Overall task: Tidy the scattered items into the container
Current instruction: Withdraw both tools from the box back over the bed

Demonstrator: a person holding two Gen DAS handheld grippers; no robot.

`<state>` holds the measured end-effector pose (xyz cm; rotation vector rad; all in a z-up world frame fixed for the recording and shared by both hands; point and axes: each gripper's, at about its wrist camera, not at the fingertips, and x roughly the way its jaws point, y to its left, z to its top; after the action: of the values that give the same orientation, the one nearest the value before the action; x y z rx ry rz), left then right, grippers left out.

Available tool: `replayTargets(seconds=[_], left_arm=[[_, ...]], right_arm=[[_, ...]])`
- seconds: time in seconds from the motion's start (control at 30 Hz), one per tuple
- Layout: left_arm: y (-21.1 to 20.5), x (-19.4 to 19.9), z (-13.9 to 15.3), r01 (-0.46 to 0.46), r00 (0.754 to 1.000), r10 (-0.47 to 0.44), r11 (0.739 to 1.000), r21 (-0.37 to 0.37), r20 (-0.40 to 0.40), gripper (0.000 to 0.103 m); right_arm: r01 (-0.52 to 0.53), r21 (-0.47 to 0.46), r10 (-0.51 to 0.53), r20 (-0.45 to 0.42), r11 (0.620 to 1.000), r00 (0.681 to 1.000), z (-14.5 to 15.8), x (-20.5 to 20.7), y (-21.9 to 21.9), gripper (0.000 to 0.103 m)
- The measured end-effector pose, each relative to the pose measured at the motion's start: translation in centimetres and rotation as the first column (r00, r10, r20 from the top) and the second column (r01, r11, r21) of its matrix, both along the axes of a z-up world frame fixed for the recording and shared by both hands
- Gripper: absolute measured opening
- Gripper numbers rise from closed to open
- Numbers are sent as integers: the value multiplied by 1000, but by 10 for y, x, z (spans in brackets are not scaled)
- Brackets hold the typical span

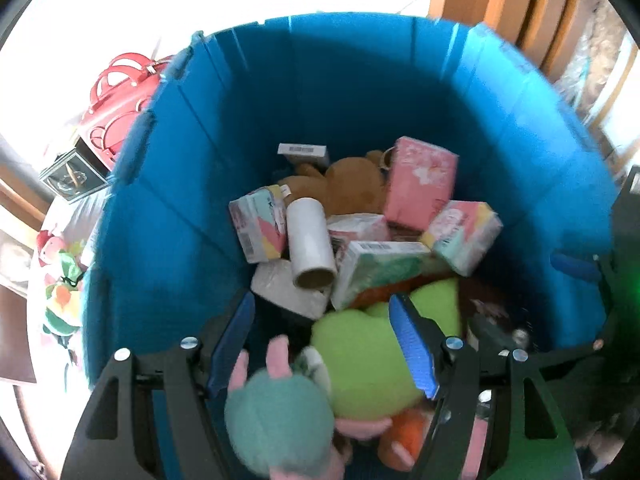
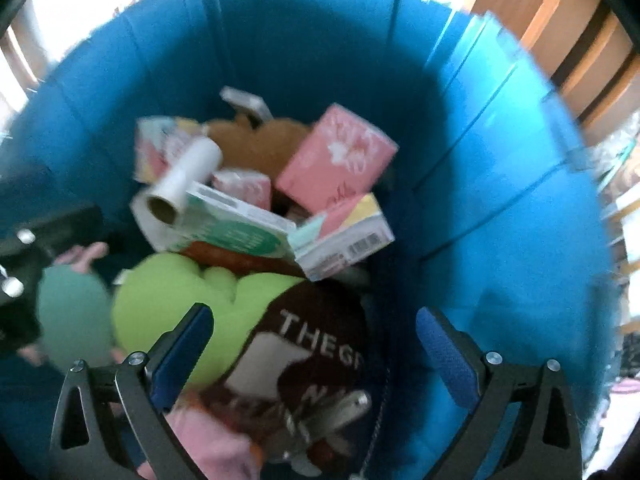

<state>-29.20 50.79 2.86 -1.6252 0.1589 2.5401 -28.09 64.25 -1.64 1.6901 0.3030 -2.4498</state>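
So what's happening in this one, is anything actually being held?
A person is working two handheld grippers over a blue bin already piled with tidied things: tissue packs, a pink box, a white roll, a brown teddy and a green plush toy. The left gripper and the right gripper both hang open above the pile, and neither holds anything. A red bag and some colourful toys sit outside the bin.

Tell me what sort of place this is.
Probably a lived-in home room, not a workshop. Wooden furniture or door panels stand behind the blue bin, a red handbag sits beside it, and soft toys lie outside it.
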Motion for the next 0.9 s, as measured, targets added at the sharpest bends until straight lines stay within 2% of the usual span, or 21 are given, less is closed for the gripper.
replayTargets(seconds=[0.27,0.37,0.47,0.63,0.8,0.9], left_arm=[[-30,80,63,37,983,-20,995,91,-183,69],[-50,113,83,39,968,-2,989,143,-250,69],[-69,143,97,32,949,17,989,147,-316,69],[-104,175,104,16,927,53,984,180,-370,69],[-159,196,102,-42,895,124,979,197,-428,69],[-201,201,97,-74,893,156,976,205,-423,69]], right_arm=[[-28,-34,22,-154,999,988,67,66,-12,103],[-49,-60,34,-230,997,973,93,97,-20,103],[-89,-95,56,-311,991,949,113,124,-35,103],[-144,-93,91,-429,985,899,130,168,-75,103],[-168,-69,113,-493,983,863,130,195,-118,103],[-200,-84,131,-506,976,852,130,204,-151,103]])
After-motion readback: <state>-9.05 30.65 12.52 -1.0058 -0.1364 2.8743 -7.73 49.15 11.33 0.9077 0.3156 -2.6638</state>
